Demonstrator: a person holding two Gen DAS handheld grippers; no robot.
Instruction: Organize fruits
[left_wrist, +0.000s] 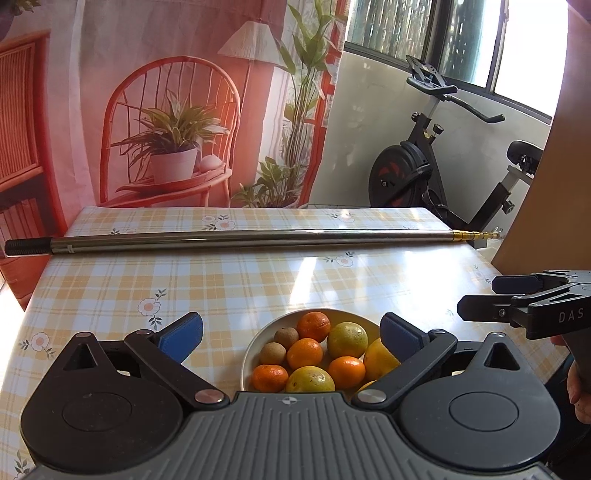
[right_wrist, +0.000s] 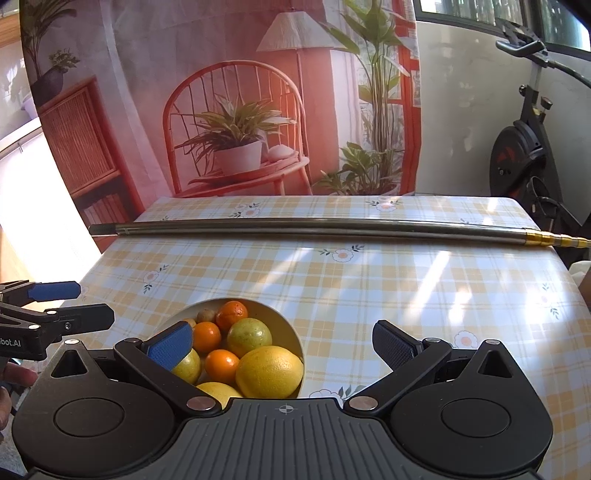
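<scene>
Fruit fills a white bowl at lower centre of the left wrist view, just beyond the left gripper, whose jaws stand spread wide with nothing between the pads. Seen from the right wrist, the bowl lies lower left, partly behind the left finger of the right gripper, equally wide and empty. Both gripper bodies cut off the bowl's near rim. A large lemon shows whole only from the right. Farther up the checked tablecloth, a metal pole lies across.
</scene>
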